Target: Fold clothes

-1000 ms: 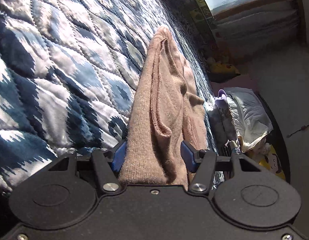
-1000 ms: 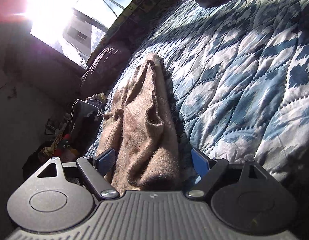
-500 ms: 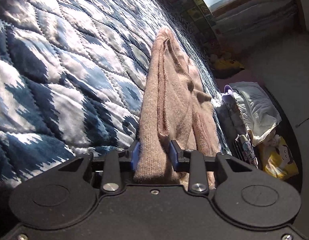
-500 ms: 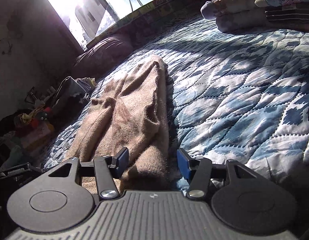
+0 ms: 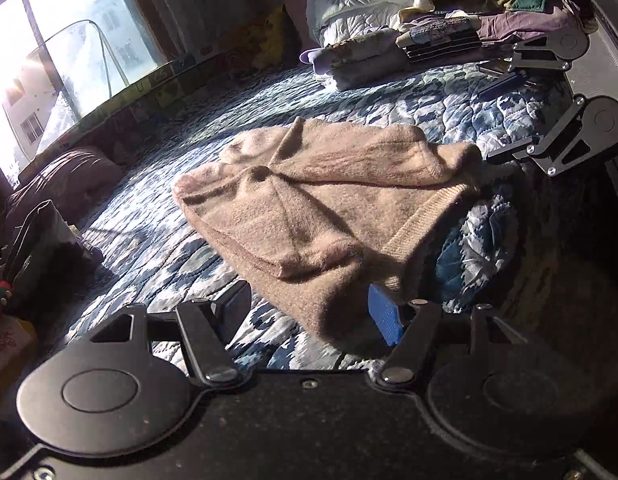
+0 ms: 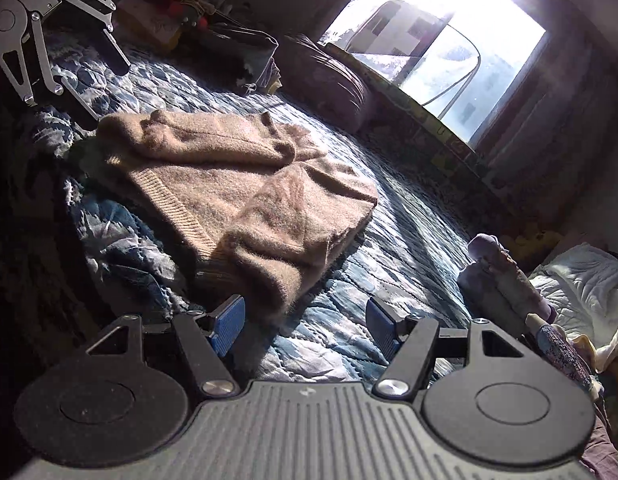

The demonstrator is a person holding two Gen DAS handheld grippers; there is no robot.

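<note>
A tan knitted sweater (image 6: 245, 184) lies folded on a blue-and-white quilted bedspread (image 6: 405, 232), its ribbed hem facing the lower left and one sleeve laid across the top. The right gripper (image 6: 305, 324) sits in the foreground with its blue-padded jaws spread wide, nothing between them; the sweater's near corner lies just ahead of the left pad. The left gripper (image 6: 109, 68) shows at the upper left, its dark fingers near the sweater's far corner, though whether they touch it cannot be told. A bright window (image 6: 441, 44) glares beyond the bed. Folded clothes (image 6: 505, 276) rest at the right edge.
</note>
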